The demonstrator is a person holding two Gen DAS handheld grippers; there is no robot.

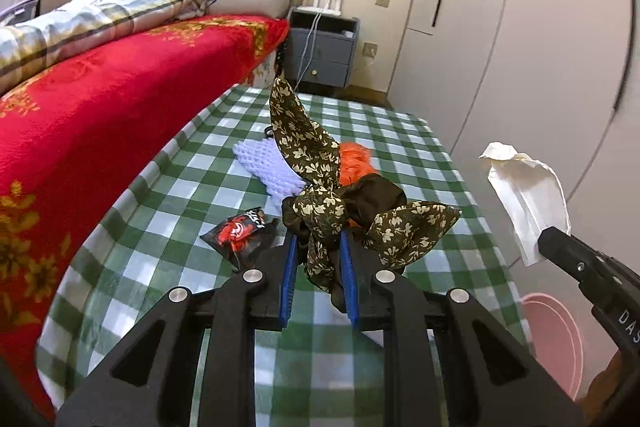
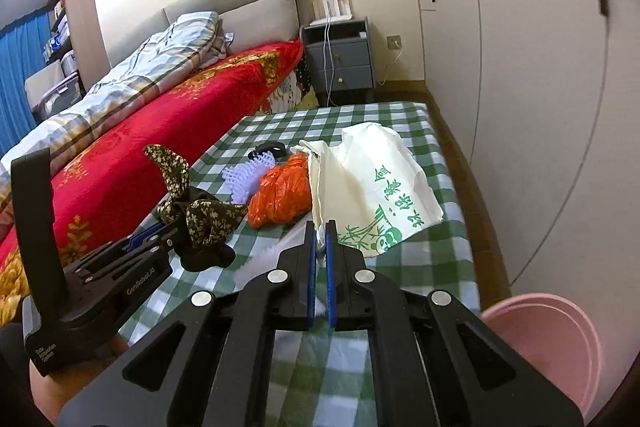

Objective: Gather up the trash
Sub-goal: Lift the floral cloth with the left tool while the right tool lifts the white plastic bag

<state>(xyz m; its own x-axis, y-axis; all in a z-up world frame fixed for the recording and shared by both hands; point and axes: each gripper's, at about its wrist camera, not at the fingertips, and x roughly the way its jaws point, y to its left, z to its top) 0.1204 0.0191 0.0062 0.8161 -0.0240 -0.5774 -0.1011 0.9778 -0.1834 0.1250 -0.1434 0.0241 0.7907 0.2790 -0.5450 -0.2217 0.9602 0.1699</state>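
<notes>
My left gripper [image 1: 319,239] is shut on a dark floral fabric bow scrunchie [image 1: 320,205] and holds it above the green checked table [image 1: 168,255]. It also shows in the right wrist view [image 2: 200,215]. My right gripper [image 2: 319,227] is shut on the edge of a white plastic bag with green print [image 2: 376,179], lifted over the table; the bag shows at the right of the left wrist view [image 1: 528,195]. An orange plastic bag [image 2: 280,195], a lilac foam net [image 2: 244,179] and a red-black snack wrapper [image 1: 240,231] lie on the table.
A pink bin [image 2: 548,343] stands off the table's right front corner. A bed with a red blanket [image 1: 100,115] runs along the left. A grey nightstand [image 2: 340,59] stands behind the table. White wardrobe doors [image 2: 520,67] line the right.
</notes>
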